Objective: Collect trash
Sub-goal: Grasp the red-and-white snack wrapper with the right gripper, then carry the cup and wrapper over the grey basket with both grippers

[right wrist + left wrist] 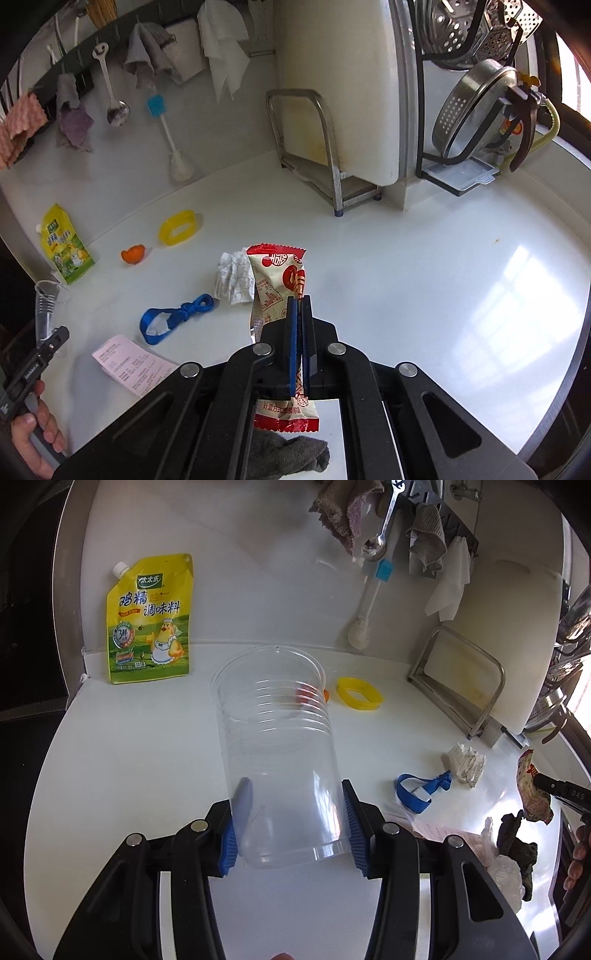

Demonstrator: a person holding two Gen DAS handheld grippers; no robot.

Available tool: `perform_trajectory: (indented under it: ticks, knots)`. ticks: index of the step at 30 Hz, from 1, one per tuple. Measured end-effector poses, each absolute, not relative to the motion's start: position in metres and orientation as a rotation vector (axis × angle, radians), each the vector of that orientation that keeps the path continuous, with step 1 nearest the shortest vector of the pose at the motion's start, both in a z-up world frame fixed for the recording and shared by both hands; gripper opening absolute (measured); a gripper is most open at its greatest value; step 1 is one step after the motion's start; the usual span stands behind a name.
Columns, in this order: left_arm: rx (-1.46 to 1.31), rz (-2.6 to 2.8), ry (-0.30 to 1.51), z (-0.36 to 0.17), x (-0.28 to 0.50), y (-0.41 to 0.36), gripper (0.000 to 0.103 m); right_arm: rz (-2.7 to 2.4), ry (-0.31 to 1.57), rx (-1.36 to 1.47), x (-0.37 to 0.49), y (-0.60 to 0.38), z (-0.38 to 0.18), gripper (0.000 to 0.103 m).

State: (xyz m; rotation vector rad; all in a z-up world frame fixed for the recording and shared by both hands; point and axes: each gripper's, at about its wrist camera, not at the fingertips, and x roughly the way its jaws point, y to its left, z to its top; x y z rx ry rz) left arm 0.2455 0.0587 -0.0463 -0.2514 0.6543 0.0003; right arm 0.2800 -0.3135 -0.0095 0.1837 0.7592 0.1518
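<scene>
My left gripper [293, 812] is shut on a clear plastic cup [273, 731], its blue pads [354, 823] pressing the cup's lower walls; the cup tilts away, mouth toward the wall. My right gripper [300, 301] is shut on a red-and-cream snack wrapper [275, 273], held above the white worktop [424, 277]. Below it on the worktop lie a crumpled paper ball [232, 277], a knotted blue strap [173, 317], a pink receipt [133, 365], an orange scrap [132, 255] and a yellow ring [180, 227]. In the right wrist view the cup [46, 306] shows at far left.
A yellow seasoning pouch [149, 620] leans on the back wall. A steel rack [314, 155] holds a white cutting board. A dish rack with steel pots [480, 92] stands at the right. Utensils and cloths [110, 96] hang on the wall. A dark cloth [517, 845] lies near the front edge.
</scene>
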Motion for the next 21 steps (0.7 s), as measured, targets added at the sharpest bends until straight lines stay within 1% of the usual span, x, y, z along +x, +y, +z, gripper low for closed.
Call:
perform_trajectory:
  ticks: [5,10,16,21]
  knots:
    - [-0.194,-0.067,0.52,-0.022,0.217,0.038,0.046,0.215,0.655,0.192,0.217,-0.313,0.029,0.002]
    - [-0.163,-0.127,0.49,-0.011,0.18,0.011,0.046,0.26,0.613,0.161,0.147,-0.313,0.045,0.002]
    - [-0.124,-0.19,0.483,0.008,0.121,-0.012,0.046,0.299,0.594,0.178,0.086,-0.316,0.046,0.002]
    - [-0.105,-0.245,0.492,0.019,0.076,-0.027,0.046,0.296,0.596,0.173,0.039,-0.316,0.029,0.002]
